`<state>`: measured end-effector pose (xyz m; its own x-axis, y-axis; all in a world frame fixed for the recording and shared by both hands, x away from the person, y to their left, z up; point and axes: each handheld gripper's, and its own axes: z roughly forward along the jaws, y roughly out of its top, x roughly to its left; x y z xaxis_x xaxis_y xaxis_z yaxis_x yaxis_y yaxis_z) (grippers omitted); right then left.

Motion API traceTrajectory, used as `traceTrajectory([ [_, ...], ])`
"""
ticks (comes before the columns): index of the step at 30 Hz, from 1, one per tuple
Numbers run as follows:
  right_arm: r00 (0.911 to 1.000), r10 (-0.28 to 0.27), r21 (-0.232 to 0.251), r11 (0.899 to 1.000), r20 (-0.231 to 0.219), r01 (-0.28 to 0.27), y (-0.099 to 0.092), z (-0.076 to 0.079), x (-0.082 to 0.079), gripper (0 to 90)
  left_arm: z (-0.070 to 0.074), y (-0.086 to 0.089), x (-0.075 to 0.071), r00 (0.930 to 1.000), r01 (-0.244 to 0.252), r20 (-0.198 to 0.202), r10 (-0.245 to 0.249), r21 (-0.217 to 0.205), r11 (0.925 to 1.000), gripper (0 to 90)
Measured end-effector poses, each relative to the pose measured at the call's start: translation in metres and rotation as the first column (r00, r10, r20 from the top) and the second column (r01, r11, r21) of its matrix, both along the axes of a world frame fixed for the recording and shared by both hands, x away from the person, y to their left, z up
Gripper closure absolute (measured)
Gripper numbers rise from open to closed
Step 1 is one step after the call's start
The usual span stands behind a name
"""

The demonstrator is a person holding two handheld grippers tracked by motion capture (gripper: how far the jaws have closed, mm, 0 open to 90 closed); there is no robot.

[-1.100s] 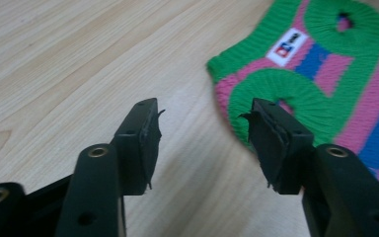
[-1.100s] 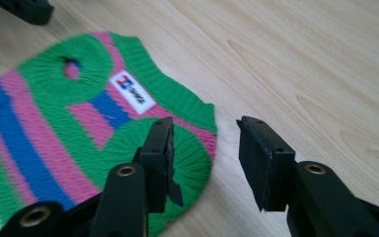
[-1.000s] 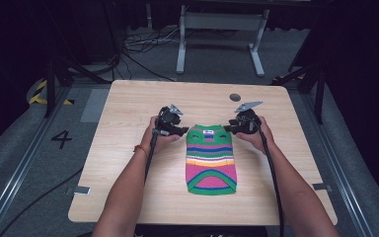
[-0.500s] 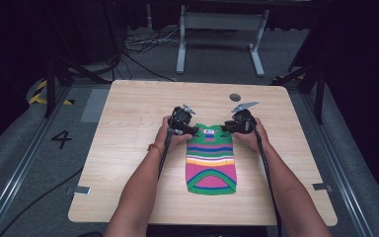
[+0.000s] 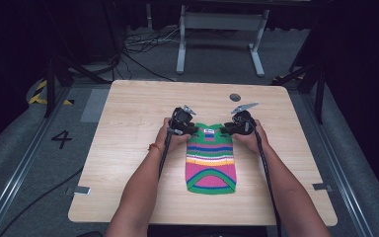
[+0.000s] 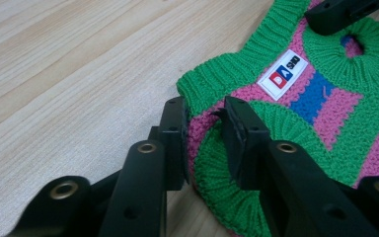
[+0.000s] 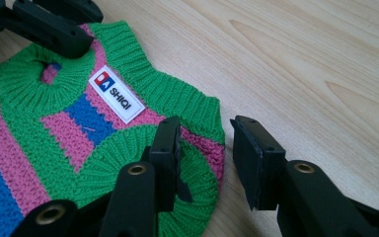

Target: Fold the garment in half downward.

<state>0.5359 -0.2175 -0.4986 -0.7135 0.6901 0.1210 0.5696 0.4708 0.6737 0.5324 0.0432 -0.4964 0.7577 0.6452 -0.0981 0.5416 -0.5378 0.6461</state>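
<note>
A small knitted sweater (image 5: pixel 210 158) with green, pink, blue and yellow stripes lies flat at the middle of the wooden table (image 5: pixel 128 123), neck away from the person. My left gripper (image 5: pixel 190 129) is at its left shoulder. In the left gripper view that gripper (image 6: pixel 205 106) is open, its jaws straddling the sweater (image 6: pixel 325 98) at the green armhole edge. My right gripper (image 5: pixel 227 129) is at the right shoulder. It (image 7: pixel 205 128) stands open, one jaw on the sweater (image 7: pixel 39 128), the other over bare wood. A white label (image 7: pixel 117 94) sits below the collar.
A small dark round disc (image 5: pixel 235 97) lies on the table beyond the right gripper. Behind the table stand a grey metal frame (image 5: pixel 217 24) and floor cables (image 5: pixel 138 44). Wide bare wood surrounds the sweater.
The left gripper has moved right, up to the sweater's left shoulder. The right gripper has edged in at the right shoulder. The sweater lies where it was.
</note>
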Motion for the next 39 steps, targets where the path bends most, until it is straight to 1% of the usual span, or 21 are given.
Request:
traceTrajectory([
  [1, 1.0, 0.001, -0.002, 1.0, 0.009, -0.001, 0.0, 0.0, -0.001, 65.2, 0.0, 0.0, 0.0, 1.0, 0.005, -0.002, -0.005, 0.0, 1.0, 73.9],
  [2, 1.0, 0.001, 0.002, 1.0, 0.009, -0.001, 0.001, -0.001, -0.002, 70.8, 0.0, 0.0, 0.0, 0.9999, 0.009, -0.006, -0.009, -0.002, 1.0, 75.6],
  [4, 0.9999, 0.011, 0.0, 1.0, 0.008, -0.011, 0.003, 0.0, -0.004, 77.2, 0.0, 0.0, 0.0, 0.9998, 0.017, -0.01, -0.017, -0.009, 0.9998, 78.8],
  [5, 0.9999, 0.011, 0.0, 1.0, 0.008, -0.011, 0.003, 0.0, -0.004, 77.2, 0.0, 0.0, 0.0, 0.9998, 0.017, -0.01, -0.017, -0.009, 0.9998, 79.7],
  [6, 0.9995, 0.026, -0.016, 1.0, 0.016, -0.026, 0.006, 0.001, -0.005, 81.4, 0.0, -0.001, 0.0, 0.9997, 0.025, -0.007, -0.025, -0.003, 0.9997, 80.3],
  [7, 0.9994, 0.028, -0.018, 0.999, 0.019, -0.028, 0.006, 0.001, -0.005, 82.3, 0.002, -0.002, 0.0, 0.9995, 0.031, 0.002, -0.031, 0.018, 0.9993, 81.2],
  [8, 0.9994, 0.028, -0.018, 0.999, 0.019, -0.028, 0.006, 0.001, -0.005, 82.3, 0.002, -0.002, 0.0, 0.9995, 0.031, 0.002, -0.031, 0.018, 0.9993, 82.0],
  [10, 0.9993, 0.029, -0.025, 0.999, 0.025, -0.029, 0.007, 0.002, -0.005, 83.7, 0.004, -0.005, -0.001, 0.9991, 0.035, 0.021, -0.036, 0.044, 0.9984, 82.5],
  [11, 0.9989, 0.035, -0.03, 0.999, 0.032, -0.034, 0.007, 0.003, -0.005, 84.3, 0.005, -0.005, 0.0, 0.9992, 0.026, 0.028, -0.027, 0.049, 0.9985, 83.0],
  [12, 0.9989, 0.031, -0.031, 0.999, 0.036, -0.03, 0.007, 0.004, -0.005, 84.5, 0.005, -0.005, 0.0, 0.9993, 0.022, 0.03, -0.023, 0.049, 0.9985, 83.1],
  [15, 0.9984, 0.027, -0.009, 1.0, 0.049, -0.027, 0.005, 0.008, -0.006, 84.7, 0.008, -0.003, 0.0, 0.9993, 0.009, 0.036, -0.01, 0.038, 0.9992, 83.2],
  [19, 0.9959, 0.032, 0.004, 0.999, 0.085, -0.032, 0.003, 0.018, -0.009, 84.6, 0.018, 0.0, -0.004, 0.9974, 0.007, 0.072, -0.008, 0.014, 0.9999, 83.2],
  [21, 0.9932, 0.043, 0.004, 0.999, 0.108, -0.044, 0.002, 0.025, -0.012, 84.5, 0.025, 0.003, -0.008, 0.9948, 0.019, 0.1, -0.018, -0.009, 0.9998, 83.1],
  [22, 0.992, 0.049, 0.022, 0.998, 0.117, -0.052, 0.002, 0.03, -0.015, 84.4, 0.028, 0.004, -0.01, 0.9927, 0.028, 0.118, -0.026, -0.016, 0.9995, 83.0],
  [23, 0.9892, 0.059, 0.036, 0.997, 0.134, -0.064, 0.001, 0.035, -0.018, 84.4, 0.031, 0.004, -0.012, 0.9916, 0.032, 0.126, -0.03, -0.013, 0.9994, 83.0],
  [25, 0.9852, 0.083, 0.027, 0.996, 0.15, -0.088, 0.002, 0.039, -0.024, 84.2, 0.035, 0.007, -0.018, 0.9887, 0.053, 0.142, -0.049, -0.02, 0.9984, 82.8],
  [28, 0.978, 0.122, 0.031, 0.991, 0.169, -0.129, 0.001, 0.044, -0.035, 84.1, 0.037, 0.01, -0.028, 0.9832, 0.079, 0.166, -0.075, -0.014, 0.9968, 82.7],
  [29, 0.978, 0.122, 0.031, 0.991, 0.169, -0.129, 0.001, 0.044, -0.035, 84.1, 0.037, 0.01, -0.028, 0.9832, 0.079, 0.166, -0.075, -0.014, 0.9968, 82.8],
  [33, 0.9709, 0.146, 0.048, 0.986, 0.19, -0.158, -0.003, 0.053, -0.046, 84.1, 0.044, 0.018, -0.041, 0.9781, 0.096, 0.187, -0.091, -0.018, 0.9952, 82.7],
  [35, 0.9674, 0.156, 0.051, 0.984, 0.2, -0.169, -0.005, 0.056, -0.05, 84.1, 0.05, 0.021, -0.049, 0.973, 0.113, 0.205, -0.106, -0.023, 0.9933, 82.8],
  [39, 0.9595, 0.186, 0.049, 0.979, 0.212, -0.2, -0.008, 0.063, -0.063, 84.0, 0.058, 0.022, -0.064, 0.9611, 0.159, 0.231, -0.151, -0.016, 0.9872, 82.8],
])
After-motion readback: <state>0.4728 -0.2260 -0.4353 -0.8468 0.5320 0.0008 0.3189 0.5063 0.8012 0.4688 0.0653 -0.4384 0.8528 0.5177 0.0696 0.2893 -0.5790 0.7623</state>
